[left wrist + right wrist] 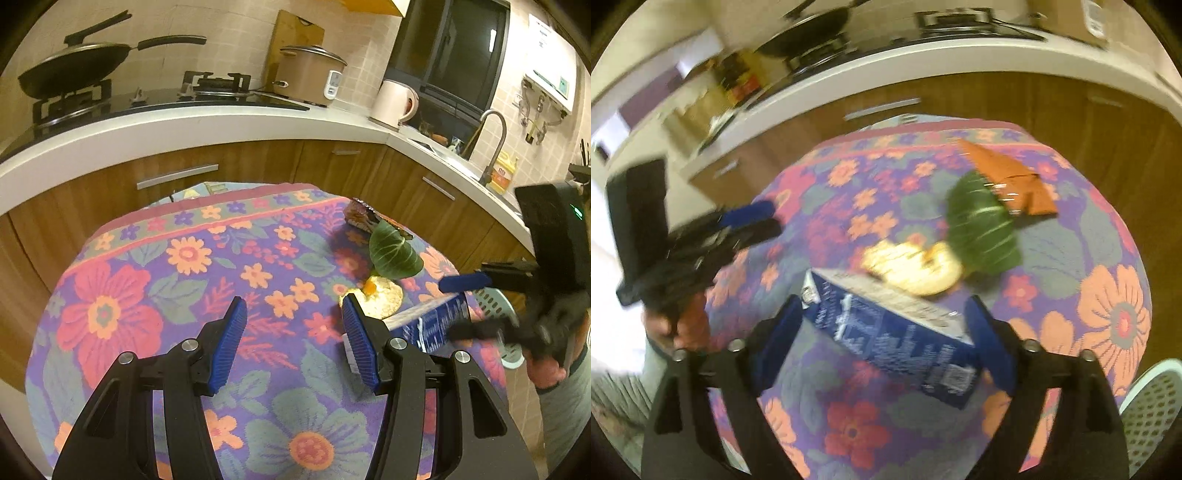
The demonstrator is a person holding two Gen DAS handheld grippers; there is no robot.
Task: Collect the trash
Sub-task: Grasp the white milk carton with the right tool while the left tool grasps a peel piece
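A blue milk carton (886, 332) lies slantwise on the floral tablecloth (1071, 258), between the fingers of my right gripper (882, 306). Its jaws stand wide on either side, and through the blur I see no firm press on the carton. Beyond the carton lie a pale round cracker (912, 266), a green leaf (982, 229) and an orange-brown wrapper (1008, 177). My left gripper (293, 314) hovers open over the cloth with nothing between its blue pads. The cracker (384, 299), leaf (395, 254), carton (432, 321) and right gripper (447, 308) are to its right.
A pale green perforated basket (498, 314) stands off the table's right edge, below the right gripper. A wooden cabinet front (258, 162) and white counter (221, 122) with stove, wok, rice cooker and kettle curve behind the table. A hand (683, 325) holds the left gripper (764, 221).
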